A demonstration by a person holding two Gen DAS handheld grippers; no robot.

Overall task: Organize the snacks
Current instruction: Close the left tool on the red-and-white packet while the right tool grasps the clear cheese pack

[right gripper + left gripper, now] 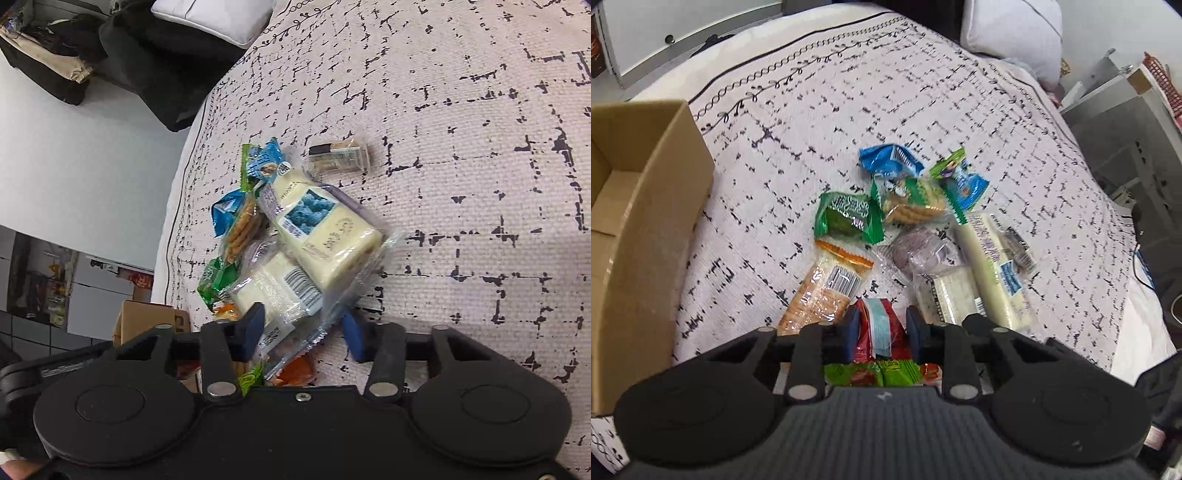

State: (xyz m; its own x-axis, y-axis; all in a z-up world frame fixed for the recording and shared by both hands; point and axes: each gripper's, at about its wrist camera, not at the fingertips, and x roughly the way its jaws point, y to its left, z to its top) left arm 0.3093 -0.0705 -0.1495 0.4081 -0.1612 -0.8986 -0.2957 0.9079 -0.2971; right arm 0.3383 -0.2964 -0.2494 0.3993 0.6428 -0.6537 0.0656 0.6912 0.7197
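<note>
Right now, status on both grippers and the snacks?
Left gripper shut on red packet. Right gripper straddling clear-wrapped white bar, grip unclear. Snack pile on bed; cardboard box unobstructed.

bedspread (pixel 923 92): showing pale pinkish white, carrying a broken black grid and a black vine border
box (pixel 646 221): showing plain brown cardboard
left gripper (pixel 882 332): wearing black, with dark blue pads
red packet (pixel 877 332): showing red with a pale blue strip
green packet (pixel 846 218): shining bright green with white lettering
blue packet (pixel 886 158): showing bright blue with white
orange packet (pixel 823 288): showing clear wrap with an orange edge and a black-and-white barcode
right gripper (pixel 303 332): wearing black, with blue pads
cream packet (pixel 325 236): showing cream under clear wrap, bearing a blue picture
pillow (pixel 218 18): looking white
</note>
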